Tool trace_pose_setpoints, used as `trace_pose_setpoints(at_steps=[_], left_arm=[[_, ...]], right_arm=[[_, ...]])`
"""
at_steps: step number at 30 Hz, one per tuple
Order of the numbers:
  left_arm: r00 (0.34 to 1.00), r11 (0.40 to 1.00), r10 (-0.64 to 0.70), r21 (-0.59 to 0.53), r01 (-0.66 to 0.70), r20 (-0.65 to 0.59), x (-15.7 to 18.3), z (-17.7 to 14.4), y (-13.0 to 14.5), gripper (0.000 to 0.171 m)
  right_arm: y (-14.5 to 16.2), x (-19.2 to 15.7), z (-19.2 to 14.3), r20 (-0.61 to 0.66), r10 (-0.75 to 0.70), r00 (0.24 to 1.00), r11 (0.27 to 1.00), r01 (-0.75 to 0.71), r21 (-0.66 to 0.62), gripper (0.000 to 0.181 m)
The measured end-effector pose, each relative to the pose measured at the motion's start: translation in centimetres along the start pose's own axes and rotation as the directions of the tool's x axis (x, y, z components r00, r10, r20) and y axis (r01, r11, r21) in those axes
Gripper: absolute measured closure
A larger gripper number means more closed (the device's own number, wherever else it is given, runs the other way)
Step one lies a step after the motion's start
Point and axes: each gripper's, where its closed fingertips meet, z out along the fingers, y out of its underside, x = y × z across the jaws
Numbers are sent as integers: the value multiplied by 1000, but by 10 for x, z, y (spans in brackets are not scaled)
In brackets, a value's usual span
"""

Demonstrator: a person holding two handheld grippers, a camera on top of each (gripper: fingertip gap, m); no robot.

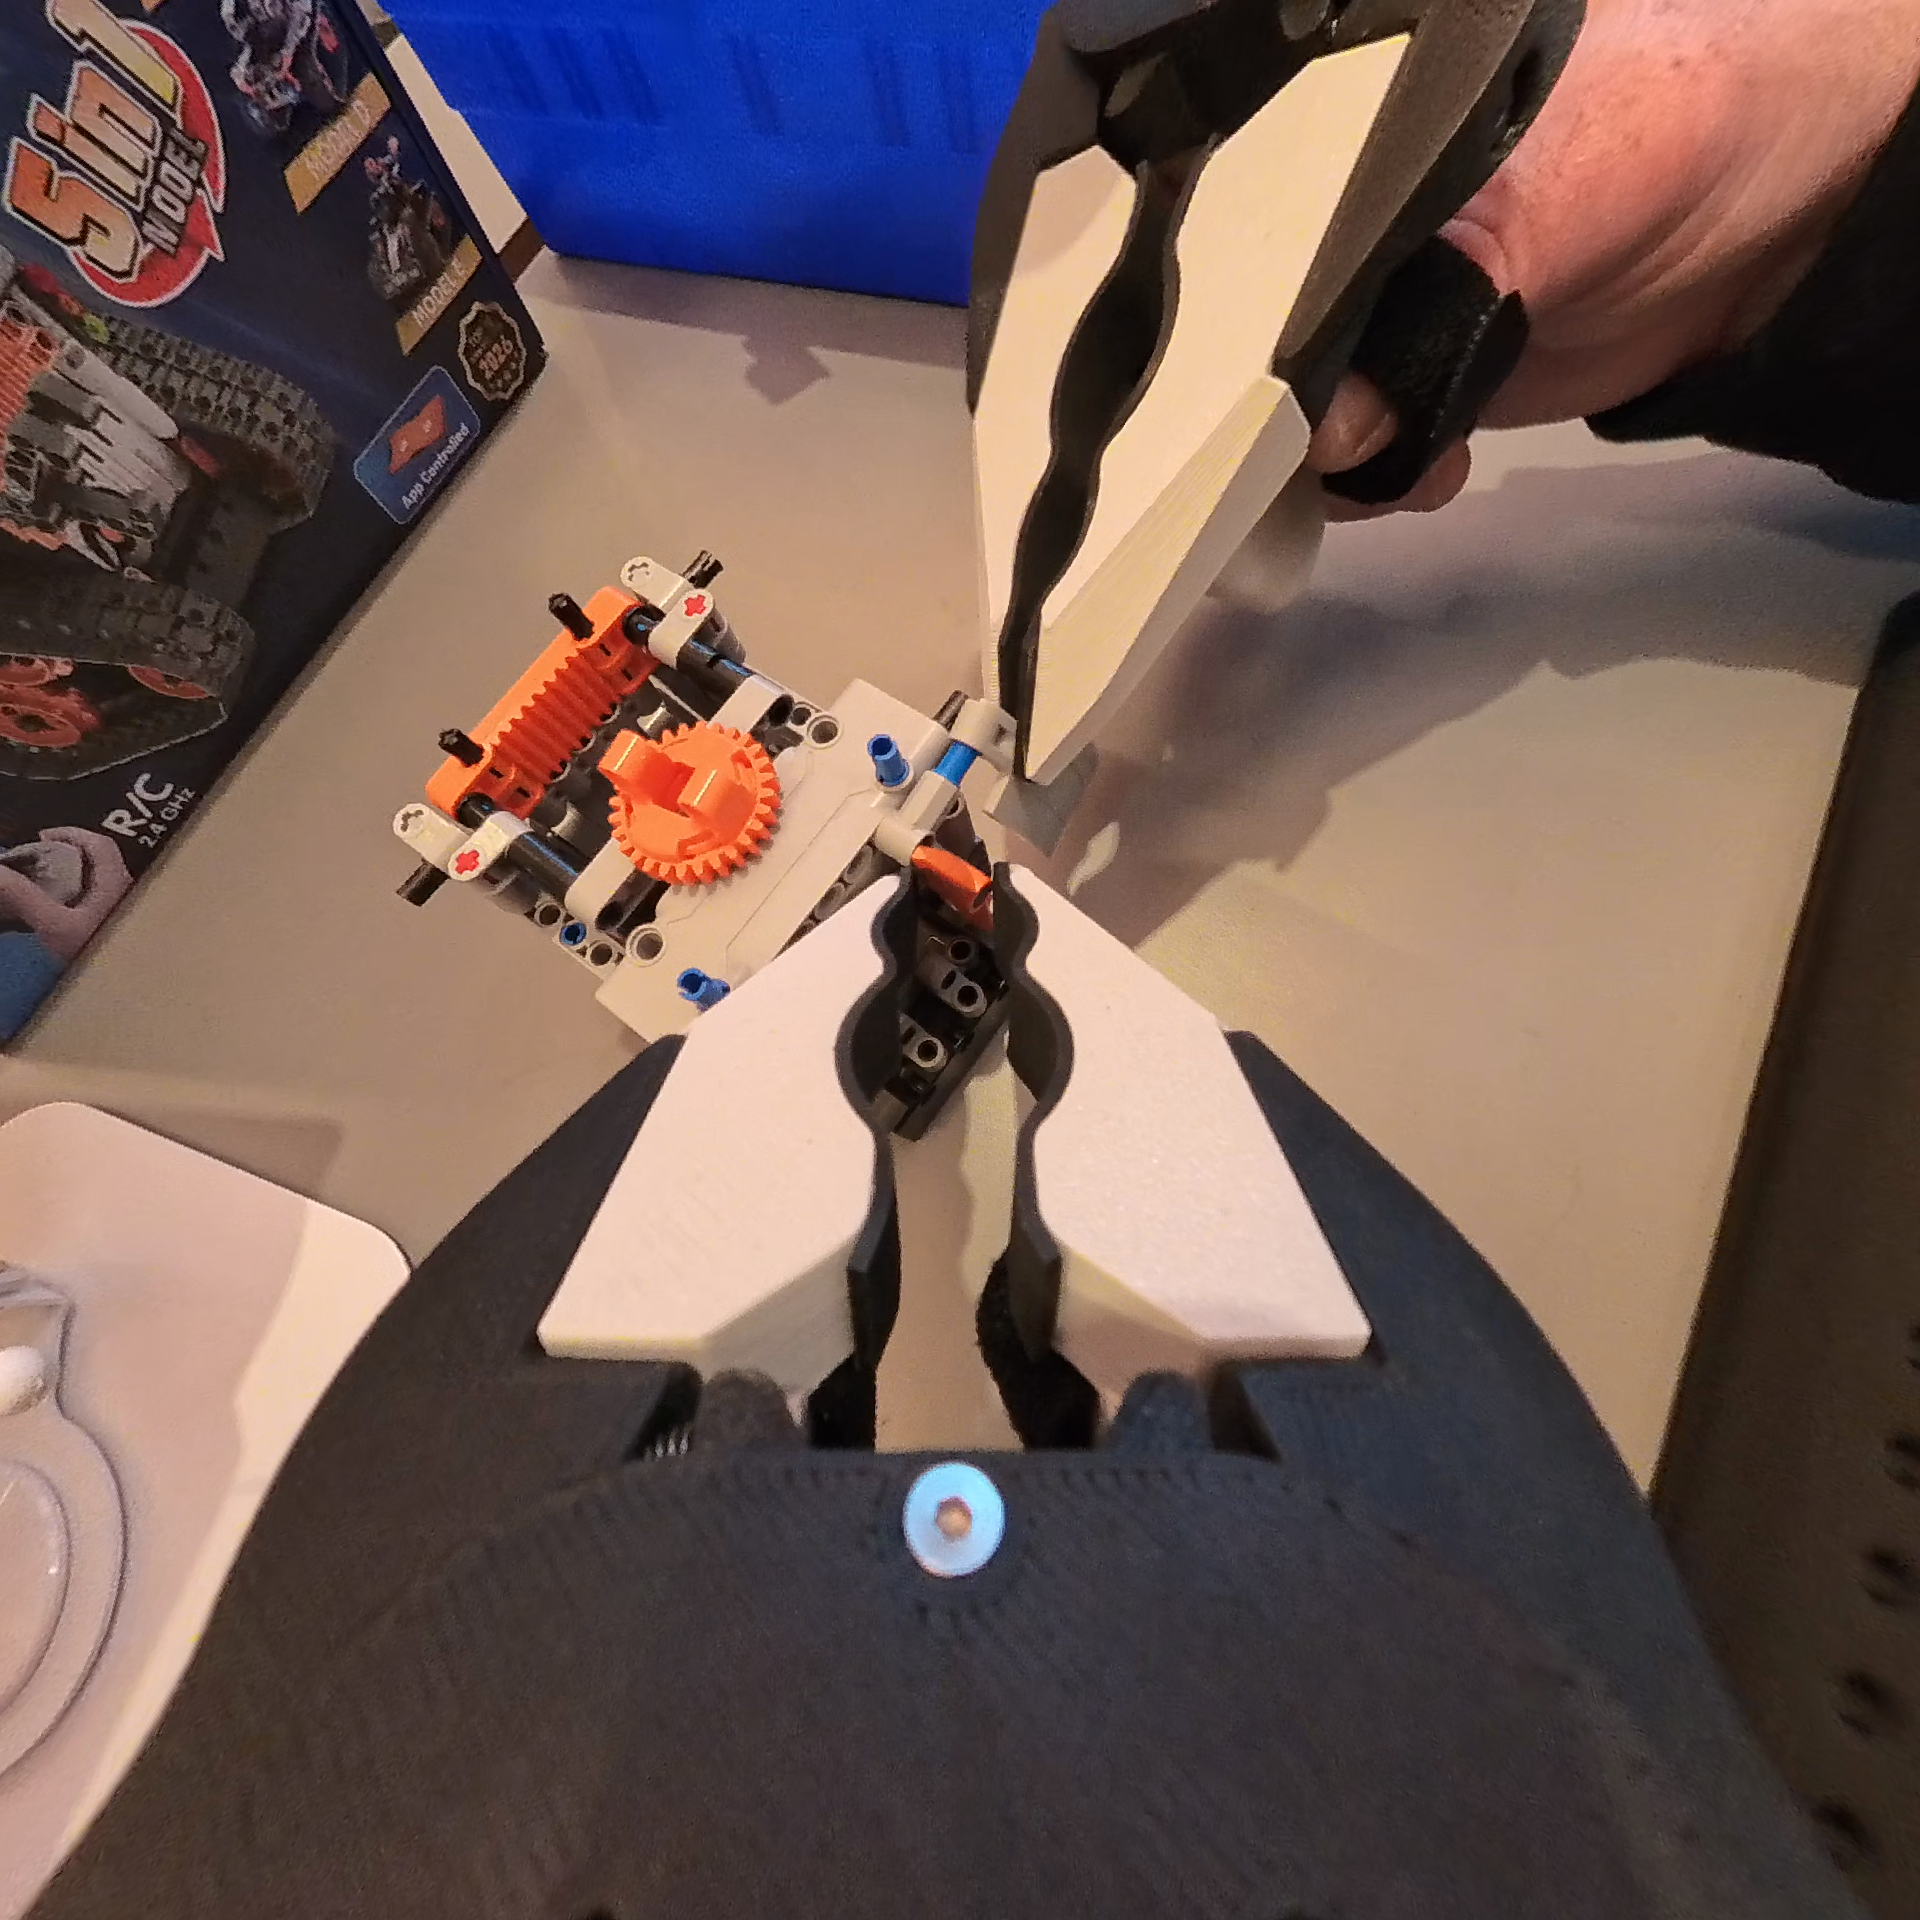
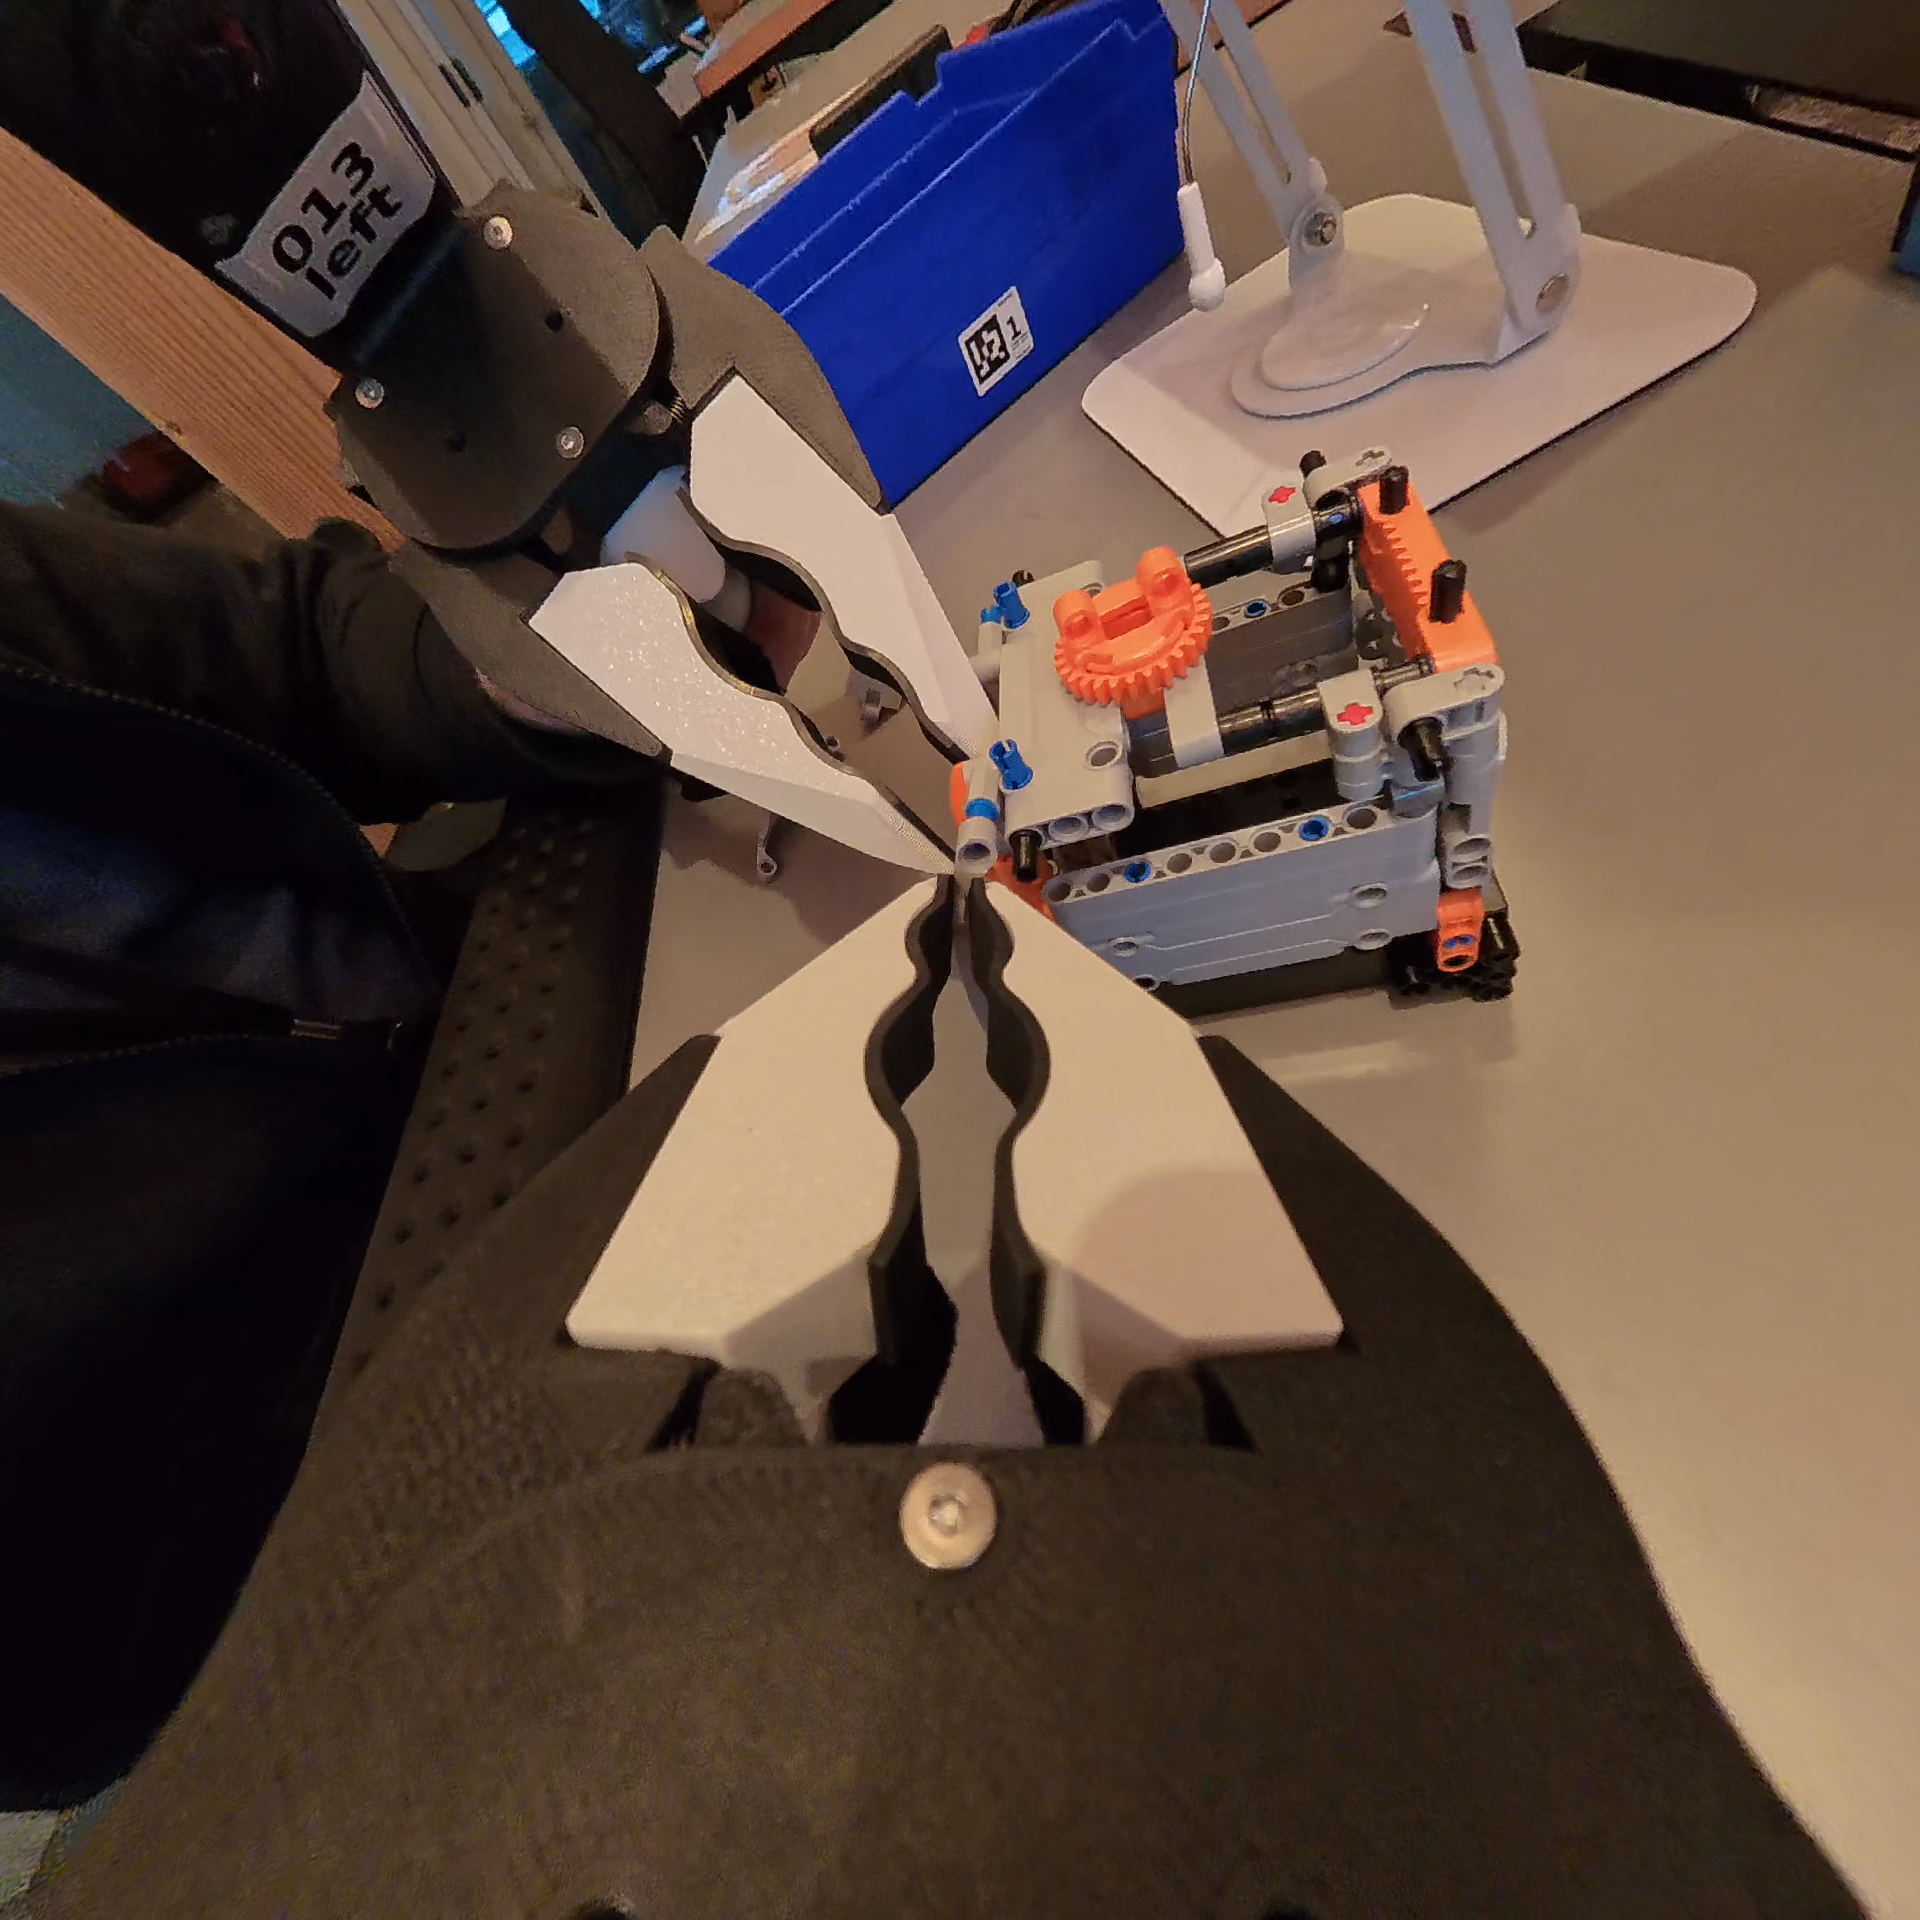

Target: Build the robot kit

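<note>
The model point(image 1: 727, 790) stands partly built at mid-frame on the table point(image 1: 1455, 883), orange gear on top. The right gripper point(image 2: 961, 899) pinches a small grey piece point(image 1: 1039, 810) at the model's near corner. The left gripper point(image 1: 948, 888) is nearly clenched at that corner; I cannot tell if it grasps. The blue bin point(image 2: 935, 270), upper middle, hides its contents. The kit box point(image 1: 208, 416) stands upper left.

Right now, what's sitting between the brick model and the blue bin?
Only bare grey table between the brick model and the blue bin, seen in the right wrist view; the white stand base lies off to one side.
</note>
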Motion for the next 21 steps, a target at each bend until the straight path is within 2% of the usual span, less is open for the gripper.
trace_pose_setpoints(at_steps=[4,13,21], left_arm=[[1000,1000,5,-4,-5,14,-2,0,0,161],[995,996,78,-42,-75,61,-6,1,1,162],[992,994,103,-55,-100,73,-9,2,1,162]], right_arm=[[-1,1,1,-9,6,1000,1000,-6,4,181],[-1,5,3,-41,-7,999,997,4,-83,181],[-2,6,6,-8,26,1000,998,-27,-55,181]])
